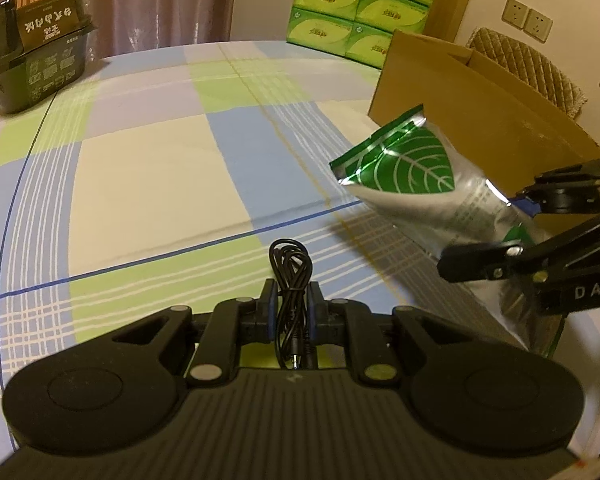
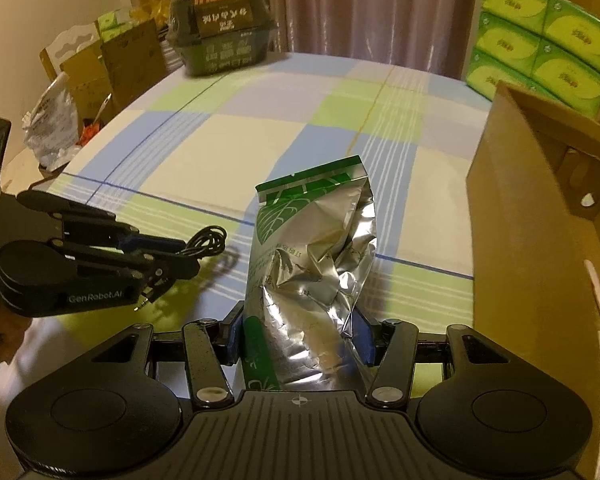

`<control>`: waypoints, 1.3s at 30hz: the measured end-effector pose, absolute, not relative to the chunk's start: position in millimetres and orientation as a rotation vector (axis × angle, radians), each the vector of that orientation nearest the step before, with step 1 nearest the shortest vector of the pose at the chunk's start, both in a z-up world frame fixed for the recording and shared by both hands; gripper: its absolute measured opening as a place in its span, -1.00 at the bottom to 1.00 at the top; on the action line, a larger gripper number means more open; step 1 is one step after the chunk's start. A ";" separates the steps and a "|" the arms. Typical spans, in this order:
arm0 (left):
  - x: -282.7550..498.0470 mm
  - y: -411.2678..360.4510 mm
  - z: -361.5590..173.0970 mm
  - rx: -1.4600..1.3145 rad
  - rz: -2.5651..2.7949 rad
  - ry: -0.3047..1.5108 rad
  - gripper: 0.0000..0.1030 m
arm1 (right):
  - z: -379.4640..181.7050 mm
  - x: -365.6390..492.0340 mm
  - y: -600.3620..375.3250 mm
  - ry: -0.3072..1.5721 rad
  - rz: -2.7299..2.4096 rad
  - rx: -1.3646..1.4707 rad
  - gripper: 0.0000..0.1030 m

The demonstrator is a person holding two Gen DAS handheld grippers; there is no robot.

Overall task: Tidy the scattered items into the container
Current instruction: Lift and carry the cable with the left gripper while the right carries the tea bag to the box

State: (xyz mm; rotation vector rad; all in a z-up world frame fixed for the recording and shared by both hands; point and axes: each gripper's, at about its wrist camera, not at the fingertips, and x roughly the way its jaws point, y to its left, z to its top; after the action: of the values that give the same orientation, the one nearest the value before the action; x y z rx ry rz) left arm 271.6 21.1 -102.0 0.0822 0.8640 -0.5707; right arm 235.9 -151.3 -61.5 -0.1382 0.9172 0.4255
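A coiled black cable (image 1: 290,276) stands between the pads of my left gripper (image 1: 292,292), which is shut on it; its plug hangs toward the camera. The right wrist view shows that same left gripper (image 2: 186,256) at the left, holding the cable (image 2: 208,240) just above the checked tablecloth. My right gripper (image 2: 300,336) is shut on a crinkled silver-and-green foil bag (image 2: 316,248), its blue pads pressing both sides. In the left wrist view the bag (image 1: 416,176) hangs off the table in the right gripper (image 1: 488,232), beside the open cardboard box (image 1: 460,92).
The cardboard box (image 2: 540,240) stands at the table's right side. A dark packaged food tub (image 1: 36,52) sits at the far left corner. Green tissue packs (image 1: 356,4) are stacked behind the table. Boxes and a plastic bag (image 2: 52,128) lie beyond the left edge.
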 end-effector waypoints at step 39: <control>173.1 -89.0 34.2 0.040 -0.614 0.706 -0.79 | 94.3 159.3 -282.8 0.657 0.296 -0.030 -0.04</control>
State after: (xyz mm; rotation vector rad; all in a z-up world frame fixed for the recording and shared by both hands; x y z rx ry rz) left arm 173.1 -89.0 34.2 0.0398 0.7059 -0.6144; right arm 159.3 -282.8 94.3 -0.0302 0.6573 0.2956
